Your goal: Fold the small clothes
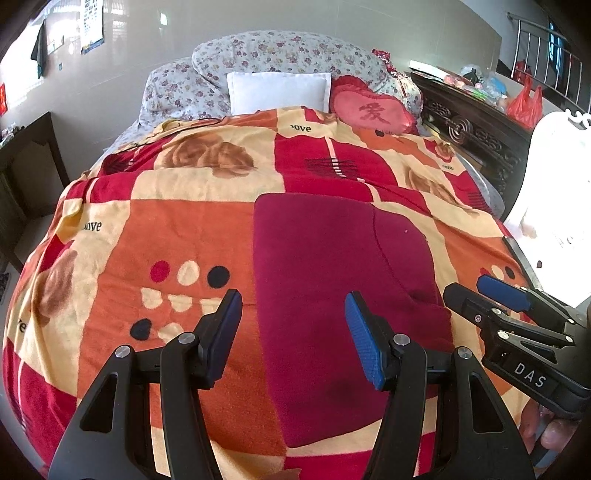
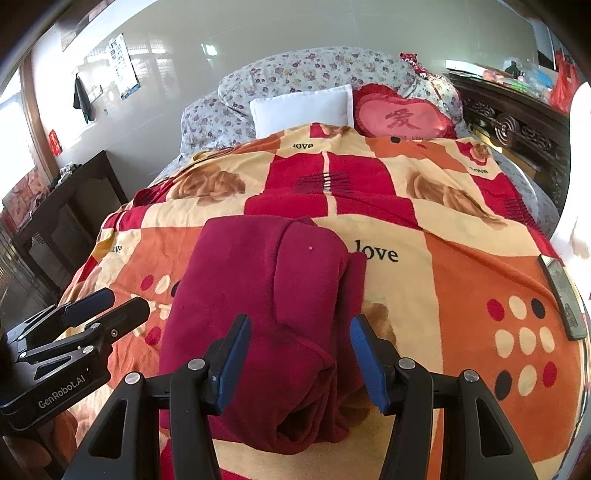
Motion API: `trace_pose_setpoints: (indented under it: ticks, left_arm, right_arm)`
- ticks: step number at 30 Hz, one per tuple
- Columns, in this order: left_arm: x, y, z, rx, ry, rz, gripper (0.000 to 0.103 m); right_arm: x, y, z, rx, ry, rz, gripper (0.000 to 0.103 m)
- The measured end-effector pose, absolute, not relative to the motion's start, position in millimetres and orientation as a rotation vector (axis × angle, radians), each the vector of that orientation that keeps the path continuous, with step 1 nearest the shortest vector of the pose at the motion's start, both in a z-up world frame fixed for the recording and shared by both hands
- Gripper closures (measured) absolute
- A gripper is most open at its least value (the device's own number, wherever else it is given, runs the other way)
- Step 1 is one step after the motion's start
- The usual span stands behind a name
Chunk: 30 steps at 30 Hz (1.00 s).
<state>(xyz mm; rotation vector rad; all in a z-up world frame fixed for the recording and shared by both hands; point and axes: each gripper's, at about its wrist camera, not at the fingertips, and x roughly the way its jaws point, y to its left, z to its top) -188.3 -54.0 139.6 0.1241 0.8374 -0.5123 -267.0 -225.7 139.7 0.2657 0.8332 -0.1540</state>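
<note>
Both tongs (image 1: 293,332) (image 2: 301,354) gape; garment's (image 2: 266,306) near hem hidden.

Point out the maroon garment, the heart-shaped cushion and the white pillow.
maroon garment (image 2: 266,295), right wrist view, folded top layer.
heart-shaped cushion (image 2: 402,120), right wrist view, pink centre.
white pillow (image 1: 279,90), left wrist view, middle of its face.

Home bedroom: you face a bed spread with a patchwork "love" blanket (image 1: 207,229), with a white pillow (image 1: 279,90), a red heart cushion (image 1: 373,110) and floral bedding (image 1: 280,51) stacked at upper centre. Carved dark-wood furniture (image 1: 476,129) holding clutter stands at upper right, a wall calendar (image 1: 92,24) hangs upper left.
</note>
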Motion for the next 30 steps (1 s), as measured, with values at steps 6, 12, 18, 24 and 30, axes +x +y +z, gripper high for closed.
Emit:
trace_pose_setpoints:
  ticks: [6, 12, 18, 24, 30]
  left_arm:
    - [-188, -53, 136, 0.126, 0.841, -0.511, 0.045]
    - [-187, -52, 133, 0.123, 0.847, -0.507, 0.045]
    - [-188, -55, 130, 0.138, 0.846, -0.506, 0.045]
    - [-189, -56, 130, 0.138, 0.848, -0.505, 0.045]
    - [-189, -59, 126, 0.146, 0.851, -0.504, 0.045]
  right_arm:
    - [-266, -224, 138, 0.265, 0.840, -0.150, 0.049]
    - [-266, -226, 134, 0.271, 0.850, -0.144, 0.049]
    - [-265, -226, 132, 0.276, 0.857, -0.143, 0.049]
    - [-265, -226, 129, 0.282, 0.866, -0.141, 0.049]
    - [-263, -226, 127, 0.283, 0.870, -0.135, 0.049]
